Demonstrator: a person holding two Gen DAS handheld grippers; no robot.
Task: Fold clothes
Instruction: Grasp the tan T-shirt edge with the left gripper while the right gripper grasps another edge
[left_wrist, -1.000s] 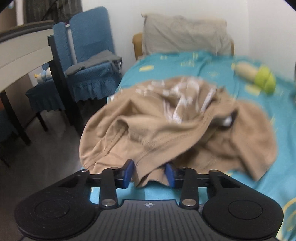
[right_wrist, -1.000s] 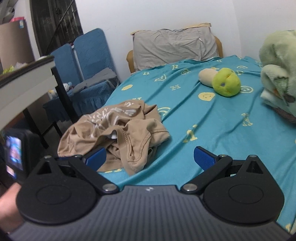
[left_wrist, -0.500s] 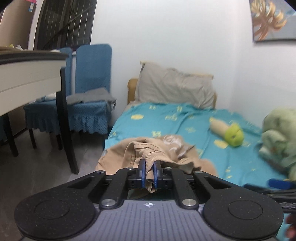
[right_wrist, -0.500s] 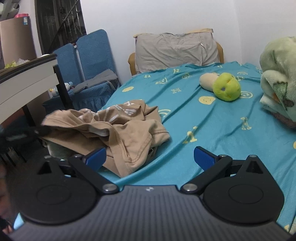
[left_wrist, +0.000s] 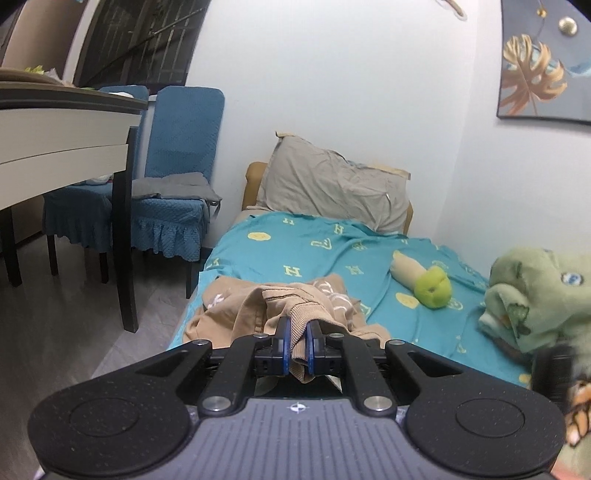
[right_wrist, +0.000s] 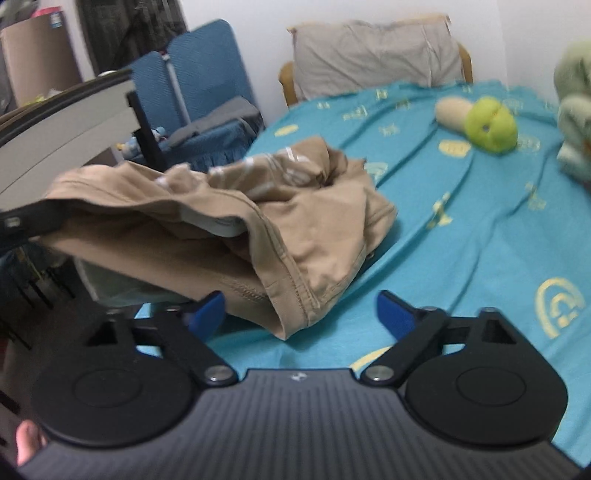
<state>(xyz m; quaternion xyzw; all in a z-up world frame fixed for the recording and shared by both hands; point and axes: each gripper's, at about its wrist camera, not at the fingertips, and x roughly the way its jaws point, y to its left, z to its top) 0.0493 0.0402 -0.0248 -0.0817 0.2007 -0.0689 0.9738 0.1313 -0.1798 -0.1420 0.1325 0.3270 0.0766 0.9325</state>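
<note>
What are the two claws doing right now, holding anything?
Left gripper: closed, pinching a ribbed edge of the tan garment.
Right gripper: open, holding nothing, just short of the garment's hem.

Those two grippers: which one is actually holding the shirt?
The left gripper: its blue pads are pinched shut on the tan shirt. The right gripper gapes open, gripping nothing.
</note>
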